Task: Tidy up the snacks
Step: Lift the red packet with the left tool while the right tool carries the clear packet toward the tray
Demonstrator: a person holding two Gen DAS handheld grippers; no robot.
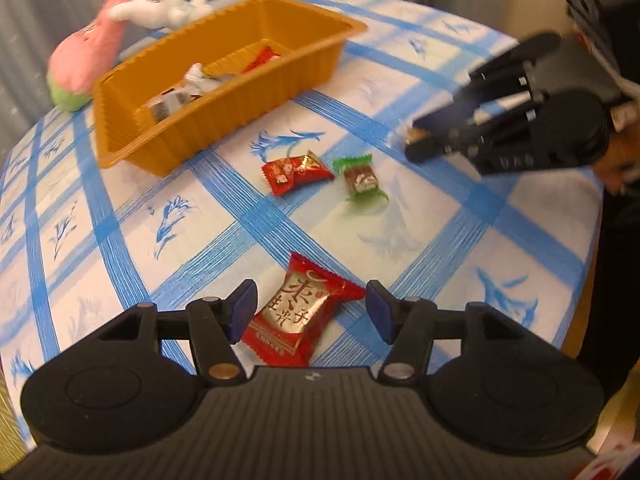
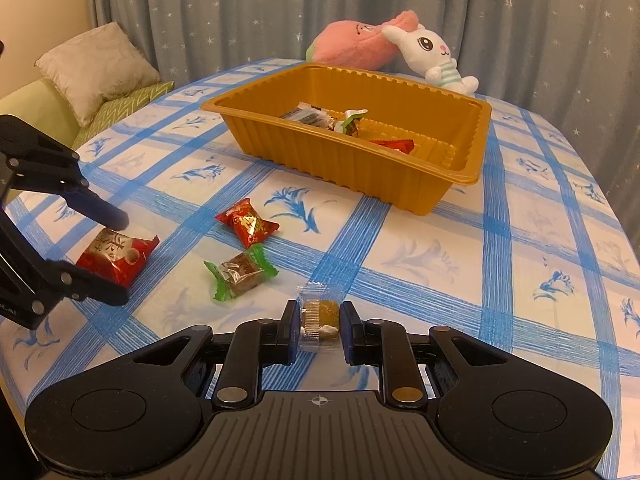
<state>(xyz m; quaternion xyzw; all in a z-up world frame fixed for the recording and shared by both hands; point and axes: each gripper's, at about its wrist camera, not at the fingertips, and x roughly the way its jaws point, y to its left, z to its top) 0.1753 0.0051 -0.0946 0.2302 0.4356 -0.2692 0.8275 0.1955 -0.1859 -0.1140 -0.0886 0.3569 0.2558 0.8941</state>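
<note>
A gold plastic tray [image 1: 224, 116] [image 2: 288, 148] stands on the blue-checked tablecloth and holds several wrapped snacks. My left gripper [image 1: 310, 312] is open, with a large red snack packet [image 1: 300, 316] [image 2: 116, 256] lying between its fingers on the cloth. A small red candy [image 1: 296, 172] [image 2: 248, 224] and a green-wrapped candy [image 1: 360, 178] [image 2: 240, 274] lie between tray and grippers. My right gripper [image 2: 318, 322] is shut on a clear-wrapped yellow-brown candy [image 2: 316, 314]; it also shows in the left wrist view [image 1: 420, 146].
A pink plush [image 2: 352, 46] and a white rabbit plush [image 2: 432, 56] lie behind the tray at the table's far edge. A sofa with a grey cushion [image 2: 96, 68] is at the left. Curtains hang behind.
</note>
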